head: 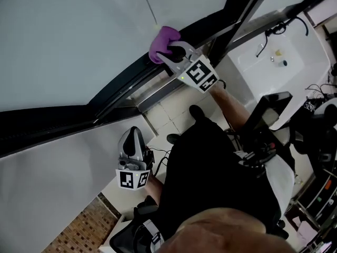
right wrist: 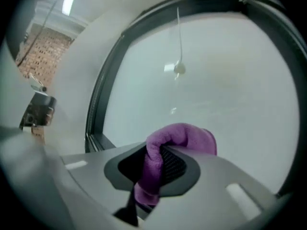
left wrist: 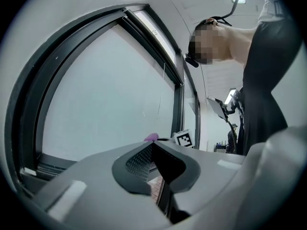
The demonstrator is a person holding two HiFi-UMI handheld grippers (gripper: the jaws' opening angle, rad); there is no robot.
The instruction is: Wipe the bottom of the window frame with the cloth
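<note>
One gripper, the right gripper (head: 174, 51), is clamped on the purple cloth (head: 162, 42) at the window frame (head: 124, 80) bottom, while the left gripper (head: 132, 136), closed and empty, hangs below that frame; the cloth's bunched, narrow bite could slip free under drag.

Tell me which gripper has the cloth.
The right gripper: its jaws clamp the purple cloth at the window frame. The left gripper hangs lower, shut and empty.

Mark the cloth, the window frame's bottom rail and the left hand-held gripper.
cloth (head: 161, 41): head view, bunched middle.
bottom rail (head: 116, 86): head view, its dark strip.
left hand-held gripper (head: 134, 133): head view, closed jaw tips.
</note>
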